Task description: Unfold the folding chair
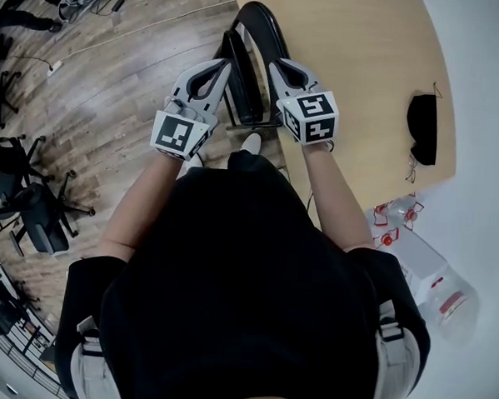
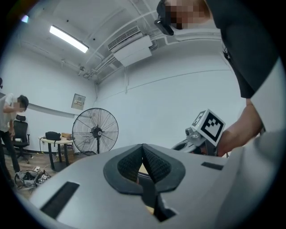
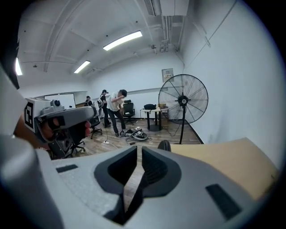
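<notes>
**Me:** Just ahead of my feet, from the head view, the folding chair (image 1: 250,69) stands folded flat. Its black frame is close against the left edge of the wooden table (image 1: 365,67). I'd say nothing of the job is done yet, since seat and back lie together.

**Mate:** And your hands?

**Me:** Both forearms reach forward, side by side. The left gripper (image 1: 216,68) sits just left of the frame. The right gripper (image 1: 281,69) is over the frame's right side, near the table's edge. From up there I can't tell whether either one touches the chair.

**Mate:** What does the left gripper view give?

**Me:** Its jaws are pressed together with nothing between them. It points about level across the room, with a standing fan (image 2: 95,131) far off to the left. The other gripper's marker cube shows at the right.

**Mate:** And the right gripper view?

**Me:** There the jaws stand a thin slit apart with nothing in them. They tip a little downward toward the floor, and the tabletop is at the right.

**Mate:** So what's left?

**Me:** All of it, I reckon. I have to take hold of the back and the seat, spread them, and stand the chair on its legs.
</notes>
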The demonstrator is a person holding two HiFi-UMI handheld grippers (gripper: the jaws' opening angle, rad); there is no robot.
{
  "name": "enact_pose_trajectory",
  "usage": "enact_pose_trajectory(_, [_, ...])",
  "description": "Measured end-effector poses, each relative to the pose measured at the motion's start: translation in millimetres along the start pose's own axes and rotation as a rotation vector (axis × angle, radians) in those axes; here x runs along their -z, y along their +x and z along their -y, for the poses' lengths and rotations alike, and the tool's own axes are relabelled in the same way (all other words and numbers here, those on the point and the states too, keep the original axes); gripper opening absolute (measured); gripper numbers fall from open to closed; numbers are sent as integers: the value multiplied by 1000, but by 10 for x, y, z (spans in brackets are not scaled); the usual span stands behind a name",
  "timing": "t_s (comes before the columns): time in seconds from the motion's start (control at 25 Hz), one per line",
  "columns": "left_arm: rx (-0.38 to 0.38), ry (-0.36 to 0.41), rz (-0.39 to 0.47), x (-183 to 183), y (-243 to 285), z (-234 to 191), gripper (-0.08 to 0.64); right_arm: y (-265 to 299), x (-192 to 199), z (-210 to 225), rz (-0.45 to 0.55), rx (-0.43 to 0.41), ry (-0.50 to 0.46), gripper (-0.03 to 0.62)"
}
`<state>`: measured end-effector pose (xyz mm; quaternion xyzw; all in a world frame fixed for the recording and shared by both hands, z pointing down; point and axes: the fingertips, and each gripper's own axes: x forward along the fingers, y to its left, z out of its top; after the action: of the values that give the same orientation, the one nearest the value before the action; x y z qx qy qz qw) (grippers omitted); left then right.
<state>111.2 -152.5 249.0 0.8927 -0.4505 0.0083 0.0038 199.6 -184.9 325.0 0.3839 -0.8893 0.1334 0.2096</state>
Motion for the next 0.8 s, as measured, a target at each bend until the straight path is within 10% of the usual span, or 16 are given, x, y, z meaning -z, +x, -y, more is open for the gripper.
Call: enact_pose_trajectory(0.8, [-13, -30, -182, 697, 614, 54, 87, 429, 934, 556, -386, -4, 127, 250])
